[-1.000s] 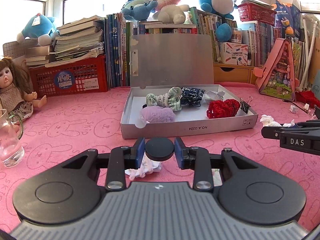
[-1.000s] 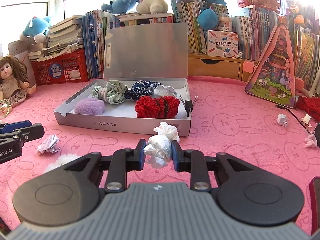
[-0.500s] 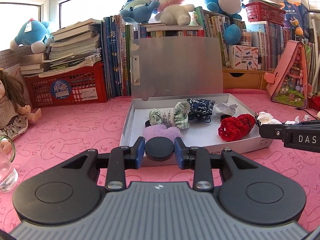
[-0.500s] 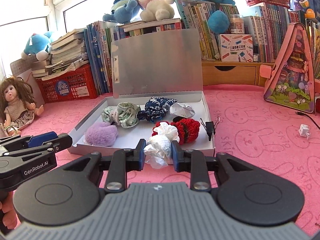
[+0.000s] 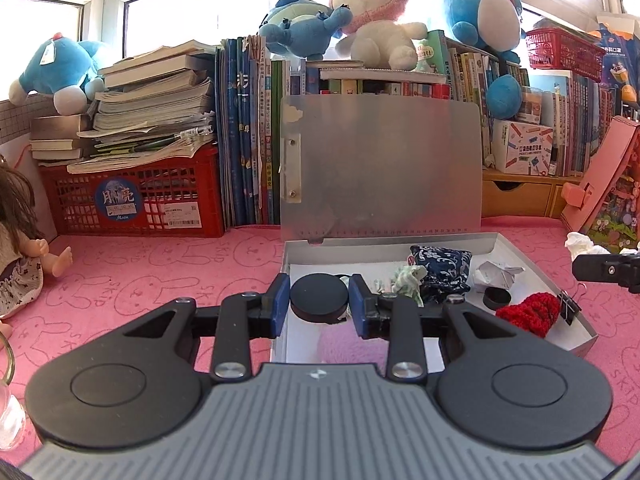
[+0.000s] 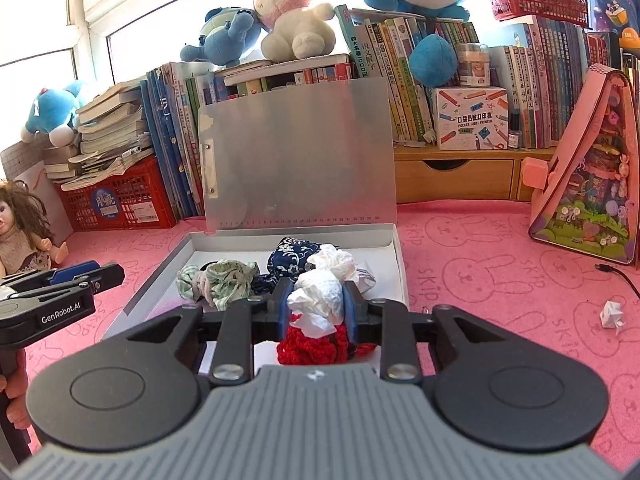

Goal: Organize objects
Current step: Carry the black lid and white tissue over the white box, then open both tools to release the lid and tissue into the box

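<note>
In the left wrist view, our left gripper pinches a black disc at frame centre, now over the near left corner of the open box, which a second ago lay well beyond the jaws. In the right wrist view, our right gripper clamps a white paper wad above the red knit piece in the box's lower middle, where earlier the wad hung short of the front wall.

The open box sat on the surface, books behind it, a doll to its left.
</note>
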### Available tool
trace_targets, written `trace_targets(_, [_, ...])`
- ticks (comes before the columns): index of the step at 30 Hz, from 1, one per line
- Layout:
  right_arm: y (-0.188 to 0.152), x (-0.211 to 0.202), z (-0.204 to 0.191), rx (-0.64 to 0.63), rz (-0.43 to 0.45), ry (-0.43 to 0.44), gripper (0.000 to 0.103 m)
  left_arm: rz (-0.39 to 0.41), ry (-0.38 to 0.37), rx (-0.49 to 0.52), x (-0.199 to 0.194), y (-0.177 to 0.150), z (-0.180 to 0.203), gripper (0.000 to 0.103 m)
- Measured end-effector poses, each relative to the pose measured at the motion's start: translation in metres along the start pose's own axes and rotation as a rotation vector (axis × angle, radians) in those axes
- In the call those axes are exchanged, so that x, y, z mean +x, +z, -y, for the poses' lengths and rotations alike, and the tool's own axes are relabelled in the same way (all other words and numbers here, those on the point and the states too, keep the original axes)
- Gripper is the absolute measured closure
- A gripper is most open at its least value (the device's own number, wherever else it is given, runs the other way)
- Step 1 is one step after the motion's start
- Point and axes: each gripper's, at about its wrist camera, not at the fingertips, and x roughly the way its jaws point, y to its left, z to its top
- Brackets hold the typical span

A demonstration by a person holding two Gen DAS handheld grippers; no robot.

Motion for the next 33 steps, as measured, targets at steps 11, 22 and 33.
trace_targets(11, [0.002,0.053,0.002,0.085,-0.072,0.042,0.072,-0.052,0.013,-0.043,0.056,-0.002,-0.009,0.066])
trace_targets(22, [-0.003,0.085,-0.007,0.092,-0.115,0.049,0.071,-0.099,0.043,-0.034,0.085,-0.015,-0.004,0.066])
trace_targets(33, [-0.005,0.080,-0.009,0.093,-0.095,0.043,0.046,-0.105,0.053,-0.010,0.077,-0.012,0.001,0.040])
